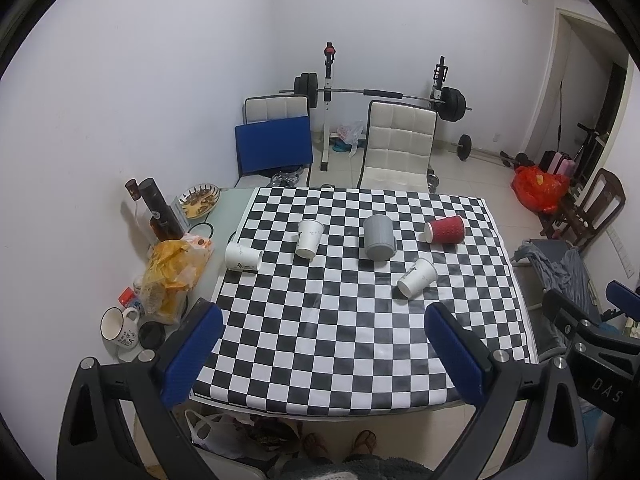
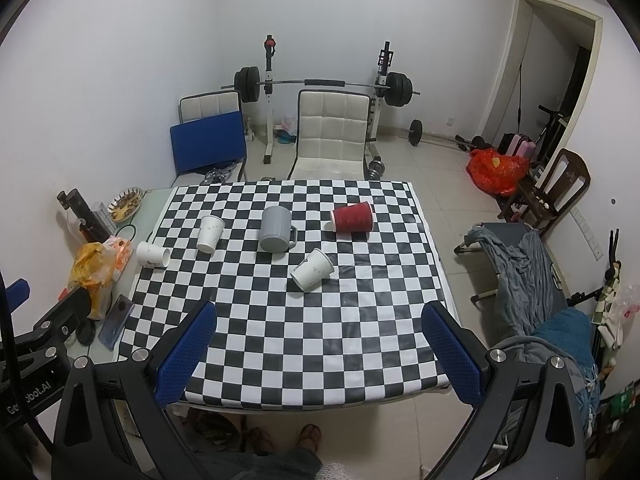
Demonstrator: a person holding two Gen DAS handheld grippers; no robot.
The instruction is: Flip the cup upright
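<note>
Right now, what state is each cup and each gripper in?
red ribbed paper cup: on its side.
grey mug: upside down, handle to the right.
nearest white paper cup: on its side.
middle white paper cup: tipped over.
leftmost white paper cup: on its side at the cloth's edge.
left gripper: jaws open, empty.
right gripper: jaws open, empty.

Both of your wrist cameras sit above the near edge of the tabletop (image 1: 360,360), looking forward and down across it toward the far wall. Your left tool (image 1: 324,344) views from slightly left, your right tool (image 2: 320,340) from slightly right; both share the whole checkered surface.
</note>
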